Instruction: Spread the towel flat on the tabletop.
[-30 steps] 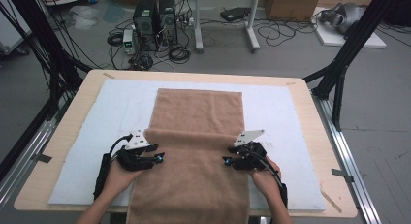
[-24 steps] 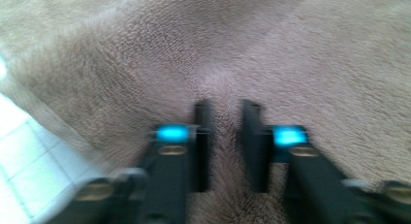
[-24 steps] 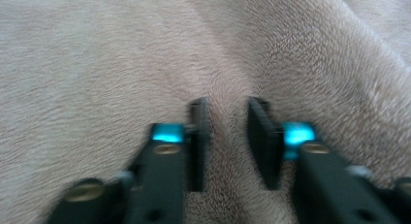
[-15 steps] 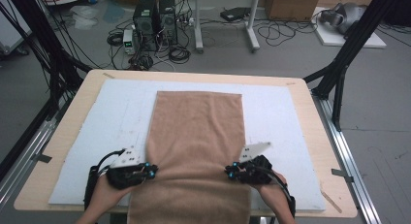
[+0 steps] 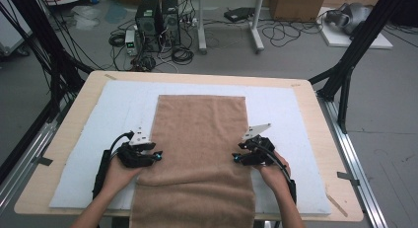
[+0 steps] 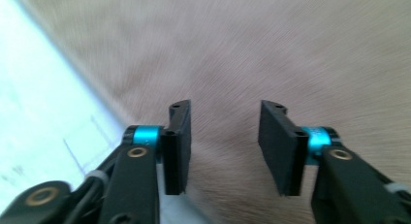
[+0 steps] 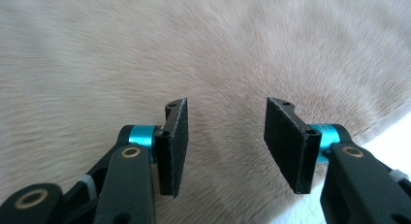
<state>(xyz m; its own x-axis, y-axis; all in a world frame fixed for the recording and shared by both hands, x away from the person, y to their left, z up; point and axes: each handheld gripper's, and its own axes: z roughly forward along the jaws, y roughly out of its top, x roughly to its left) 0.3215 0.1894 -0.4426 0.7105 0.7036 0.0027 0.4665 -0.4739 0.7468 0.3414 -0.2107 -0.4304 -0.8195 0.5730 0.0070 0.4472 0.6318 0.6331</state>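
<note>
Towel [image 5: 199, 149] lengthwise, away from person

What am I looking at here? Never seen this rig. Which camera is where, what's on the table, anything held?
No robot arm: a person holds a two-jaw tool in each hand. The high view looks down from above the person's side: left tool, right tool. The other two cameras ride on the tools and look along their black jaws: left tool, right tool.

On the table lies a white mat, and on that a brown towel whose near end hangs over the table's edge.

Each tool sits at a side edge of the towel. Both sets of jaws have just been opening and stand apart; nothing is gripped.
</note>
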